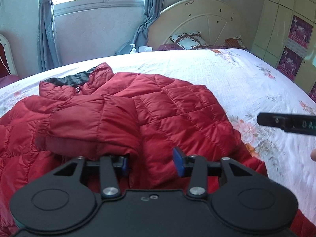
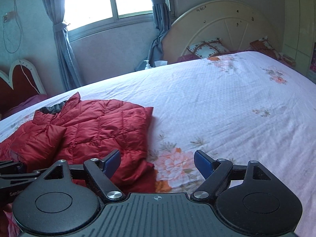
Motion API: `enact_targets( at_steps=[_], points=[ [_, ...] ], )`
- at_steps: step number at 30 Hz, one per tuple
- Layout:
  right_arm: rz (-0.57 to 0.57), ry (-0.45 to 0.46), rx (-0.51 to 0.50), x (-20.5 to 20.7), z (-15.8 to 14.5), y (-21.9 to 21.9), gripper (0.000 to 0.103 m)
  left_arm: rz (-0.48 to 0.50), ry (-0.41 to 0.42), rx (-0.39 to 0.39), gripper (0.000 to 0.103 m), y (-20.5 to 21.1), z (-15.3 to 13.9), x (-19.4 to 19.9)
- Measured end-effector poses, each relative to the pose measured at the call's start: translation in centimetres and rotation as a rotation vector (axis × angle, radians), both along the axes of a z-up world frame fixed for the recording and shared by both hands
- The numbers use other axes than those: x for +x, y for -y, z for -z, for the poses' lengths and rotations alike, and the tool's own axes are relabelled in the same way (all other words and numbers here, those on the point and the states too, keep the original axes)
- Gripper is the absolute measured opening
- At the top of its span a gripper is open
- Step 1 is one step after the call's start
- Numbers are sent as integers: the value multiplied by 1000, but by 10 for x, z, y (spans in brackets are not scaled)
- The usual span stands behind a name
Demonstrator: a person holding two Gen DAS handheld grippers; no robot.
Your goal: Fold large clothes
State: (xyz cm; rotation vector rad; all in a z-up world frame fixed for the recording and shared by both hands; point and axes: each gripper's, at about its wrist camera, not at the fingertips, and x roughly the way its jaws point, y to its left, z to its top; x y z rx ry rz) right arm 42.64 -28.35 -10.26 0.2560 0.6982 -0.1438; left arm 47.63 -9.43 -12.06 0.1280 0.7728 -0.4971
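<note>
On bed [image 2: 227, 102], floral sheet: red quilted jacket [image 1: 158, 108], spread flat, one sleeve folded across its front. Left tool [image 1: 152, 162]: pads apart above the jacket, gripping nothing. Right tool [image 2: 158, 164]: wide apart, empty, at the jacket's edge.

**Clearance on the bed: right side open, left side occupied**

The floral bedspread [image 2: 227, 102] lies bare right of the red quilted jacket [image 1: 158, 106], open to the pillows [image 2: 207, 48] at the headboard [image 2: 227, 17]. The jacket's folded sleeve [image 1: 92, 122] bulks up the near left.
</note>
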Motion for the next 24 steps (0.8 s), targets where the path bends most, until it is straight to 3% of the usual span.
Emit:
enact_targets(
  at_steps=[4,8,11,13,15,20,24],
  points=[
    [15,-4,5,-5,-1,3,81,0,10,13,48,5,-1,1],
    [6,2,12,-5,-6,1,81,37,62,95,51,12,-1,-5],
    [-25,14,18,-1,-11,-5,81,-3,63,42,51,-9,-9,-9],
    [-61,26,26,3,-13,-14,81,-59,46,-40,69,-36,-14,-10],
    [-111,36,29,8,-15,-29,80,-111,52,-93,73,-62,-20,-14],
    [-311,84,-5,18,-24,-90,80,-228,77,-160,65,-131,-34,-33],
    [-492,112,-84,29,-29,-150,80,-402,76,-138,56,-187,-32,-40]
  ],
)
